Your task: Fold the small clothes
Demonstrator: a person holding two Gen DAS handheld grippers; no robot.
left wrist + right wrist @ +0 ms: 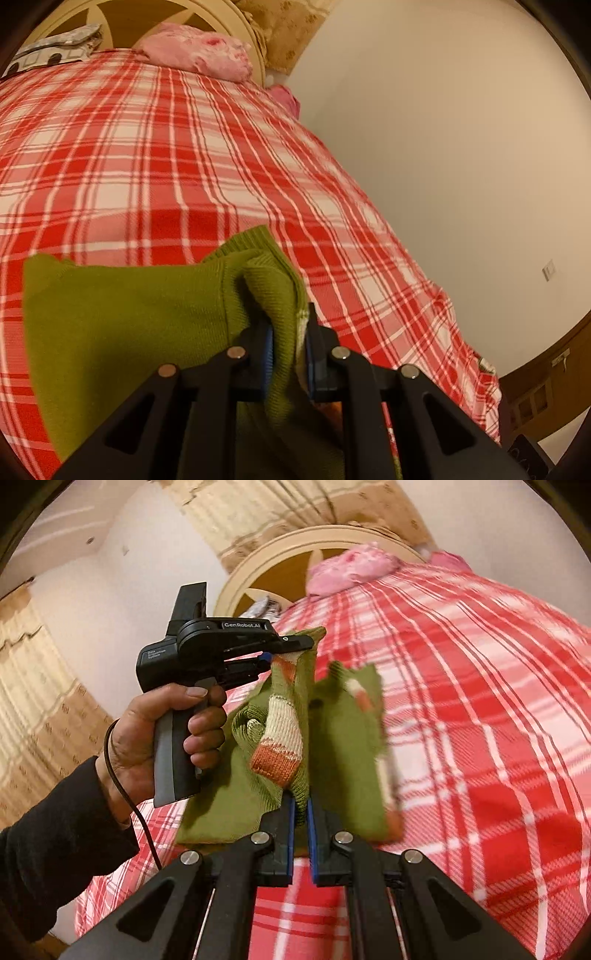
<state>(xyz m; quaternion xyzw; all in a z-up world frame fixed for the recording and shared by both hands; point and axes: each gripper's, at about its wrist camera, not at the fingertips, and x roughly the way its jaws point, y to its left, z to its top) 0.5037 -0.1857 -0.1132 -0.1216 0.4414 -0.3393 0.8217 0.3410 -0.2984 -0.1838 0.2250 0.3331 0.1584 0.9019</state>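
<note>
The green sweater [343, 738] hangs in the air above the bed [480, 701], pinched at two spots. The left tool [275, 653] is clenched on a ribbed edge near the top; the right tool [301, 808] is clenched on a lower edge beside the cream and orange knit patch. To do this well, I would spread the two grips apart until the cloth hangs flat, then lower it smoothly onto the plaid blanket [184, 147] before folding.
</note>
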